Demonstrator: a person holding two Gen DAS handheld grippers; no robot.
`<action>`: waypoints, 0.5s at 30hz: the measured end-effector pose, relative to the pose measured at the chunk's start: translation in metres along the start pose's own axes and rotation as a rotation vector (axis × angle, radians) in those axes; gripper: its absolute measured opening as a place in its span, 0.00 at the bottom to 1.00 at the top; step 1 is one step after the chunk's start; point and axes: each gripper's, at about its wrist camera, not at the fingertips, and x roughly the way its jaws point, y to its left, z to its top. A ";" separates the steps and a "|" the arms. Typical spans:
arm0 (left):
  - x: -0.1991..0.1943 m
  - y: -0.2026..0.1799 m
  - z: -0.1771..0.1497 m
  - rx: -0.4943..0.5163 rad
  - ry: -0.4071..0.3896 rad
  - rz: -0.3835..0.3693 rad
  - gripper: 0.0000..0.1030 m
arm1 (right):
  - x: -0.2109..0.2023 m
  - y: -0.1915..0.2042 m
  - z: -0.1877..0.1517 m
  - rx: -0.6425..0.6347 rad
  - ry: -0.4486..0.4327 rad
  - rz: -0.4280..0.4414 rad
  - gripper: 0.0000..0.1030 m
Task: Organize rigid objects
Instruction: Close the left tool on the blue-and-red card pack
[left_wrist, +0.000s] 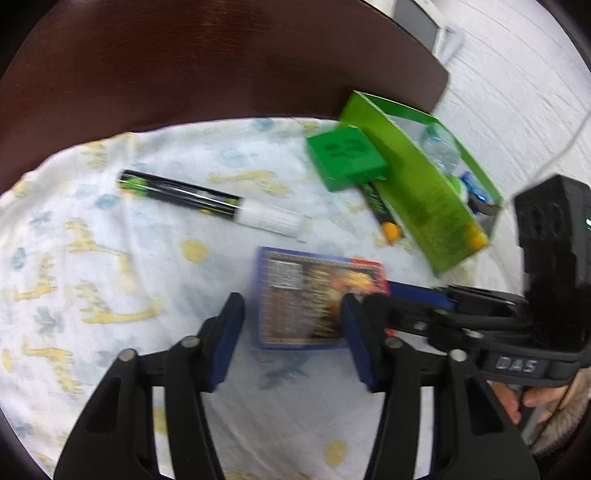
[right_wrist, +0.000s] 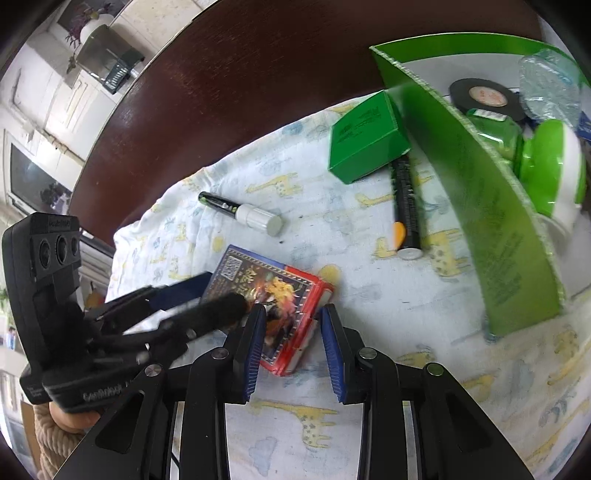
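Note:
A blue and red card box (left_wrist: 317, 295) (right_wrist: 273, 295) lies flat on the giraffe-print cloth (left_wrist: 110, 258). My left gripper (left_wrist: 291, 325) is open, its jaws either side of the box's near end. My right gripper (right_wrist: 293, 332) is open, its jaws astride the box's red corner; it also shows in the left wrist view (left_wrist: 424, 295). A black marker with a white cap (left_wrist: 210, 203) (right_wrist: 240, 212) lies to the left. A small green box (left_wrist: 345, 158) (right_wrist: 367, 136) and a black pen with an orange clip (right_wrist: 406, 206) lie beside the green cardboard bin (left_wrist: 417, 184) (right_wrist: 480, 203).
The bin holds a black tape roll (right_wrist: 484, 96), a green and white round object (right_wrist: 554, 166), a green jar (right_wrist: 495, 127) and a crumpled clear bottle (right_wrist: 550, 85). Dark wooden table (left_wrist: 184, 62) lies beyond the cloth. A white cable (left_wrist: 565, 147) runs at the right.

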 end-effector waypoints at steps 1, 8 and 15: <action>0.000 -0.003 -0.001 0.013 -0.001 0.021 0.46 | 0.000 0.002 0.000 -0.008 0.000 -0.013 0.31; -0.012 -0.010 -0.008 -0.017 -0.026 0.043 0.45 | -0.008 0.008 -0.002 -0.044 -0.013 -0.011 0.31; -0.037 -0.039 0.000 0.045 -0.086 0.078 0.45 | -0.038 0.009 0.003 -0.067 -0.097 0.015 0.31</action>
